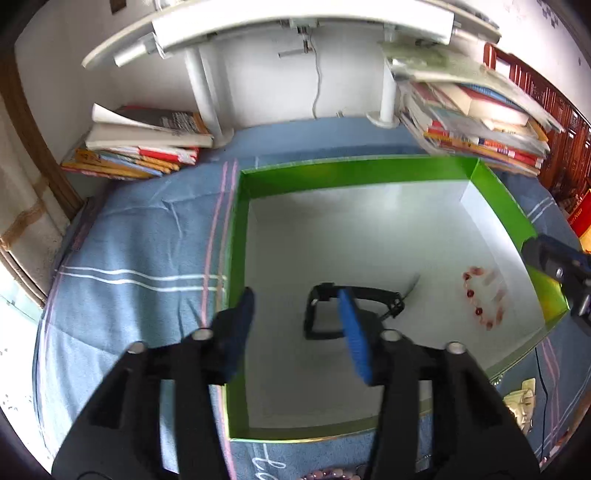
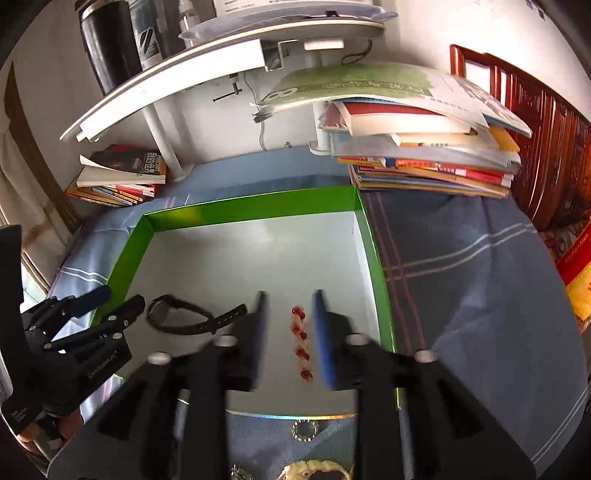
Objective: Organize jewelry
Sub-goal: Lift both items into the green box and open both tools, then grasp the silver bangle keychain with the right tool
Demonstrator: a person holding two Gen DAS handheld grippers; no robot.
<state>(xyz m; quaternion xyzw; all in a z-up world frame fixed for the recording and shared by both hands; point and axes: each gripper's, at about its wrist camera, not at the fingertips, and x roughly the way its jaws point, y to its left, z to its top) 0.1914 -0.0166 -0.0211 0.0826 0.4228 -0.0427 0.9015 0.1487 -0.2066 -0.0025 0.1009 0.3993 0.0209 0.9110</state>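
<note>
A white wall (image 2: 424, 33) backs the blue-clothed table (image 2: 461, 258), with book stacks (image 2: 424, 155) at both far corners under a white shelf (image 2: 221, 59).

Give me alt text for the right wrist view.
The right tongs hang open above a red bead bracelet lying in a green-walled box. A black watch lies left of it, near the left tongs.

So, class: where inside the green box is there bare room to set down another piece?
The far half of the green box is bare, up to its back wall. The near part is crowded: black watch left, red bead bracelet right.
</note>
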